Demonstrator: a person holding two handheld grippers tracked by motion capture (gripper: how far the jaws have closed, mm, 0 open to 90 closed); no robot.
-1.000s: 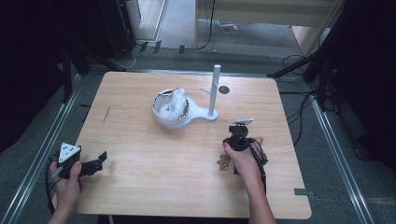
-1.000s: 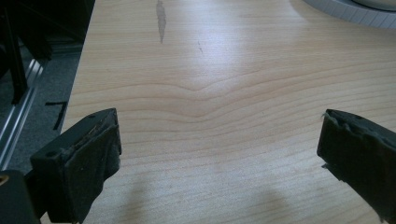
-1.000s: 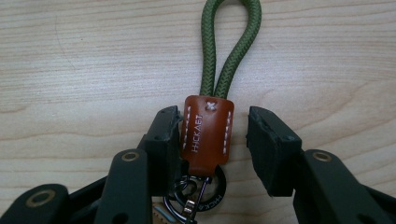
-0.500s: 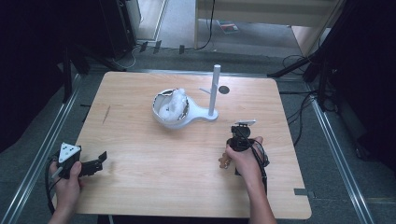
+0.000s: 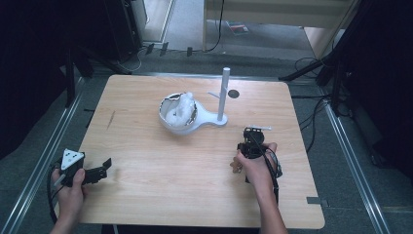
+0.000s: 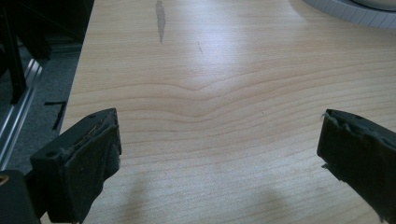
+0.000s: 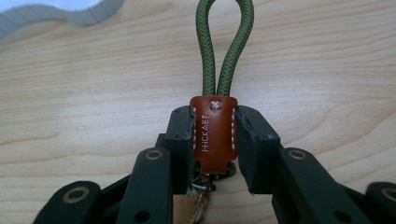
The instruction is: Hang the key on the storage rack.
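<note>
Brown leather tab with stitched lettering and a green cord loop sits clamped between the right gripper jaws; loop sticks out straight ahead of the jaw tips, over the wooden table. Some metal hardware hangs below the tab, too hidden to identify. White bowl-shaped stand with upright post lies ahead-left of that gripper, apart. Left gripper near the table's left edge, jaws spread wide, nothing between them, bare wood ahead.

The green cord loop runs off the frame at 12 o'clock, and the metal bits under the leather tab are mostly hidden between the fingers.
</note>
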